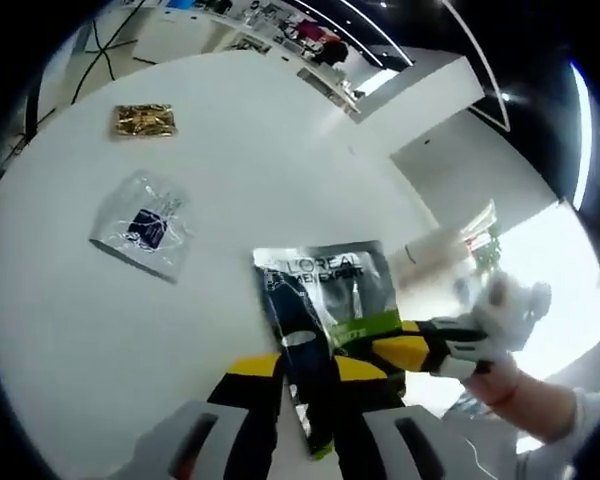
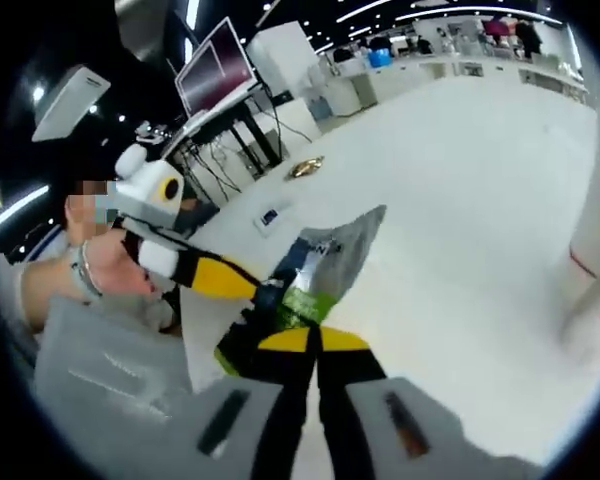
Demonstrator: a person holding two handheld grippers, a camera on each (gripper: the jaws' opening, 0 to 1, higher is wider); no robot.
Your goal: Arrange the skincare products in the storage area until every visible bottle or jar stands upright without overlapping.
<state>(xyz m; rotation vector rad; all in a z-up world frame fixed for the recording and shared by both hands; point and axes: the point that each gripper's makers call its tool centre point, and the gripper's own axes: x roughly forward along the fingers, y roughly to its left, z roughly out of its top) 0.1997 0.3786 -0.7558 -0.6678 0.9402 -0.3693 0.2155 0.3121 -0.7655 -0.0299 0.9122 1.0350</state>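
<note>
A silver and black L'Oreal Men Expert sachet (image 1: 325, 290) with a green band hangs above the white table (image 1: 70, 330). My left gripper (image 1: 308, 368) is shut on its lower edge, yellow-tipped jaws pressed together on the foil. My right gripper (image 1: 385, 343) comes in from the right and pinches the sachet's side. In the right gripper view the same sachet (image 2: 330, 262) rises from my right gripper (image 2: 315, 336), shut on it, while the left gripper (image 2: 260, 290) holds it from the left.
On the table lie a clear sachet with a blue print (image 1: 142, 228) (image 2: 270, 217) and a small gold packet (image 1: 145, 121) (image 2: 307, 167). A person's hand (image 2: 105, 265) holds the left gripper. Desks, monitors and cables stand beyond the table's far edge.
</note>
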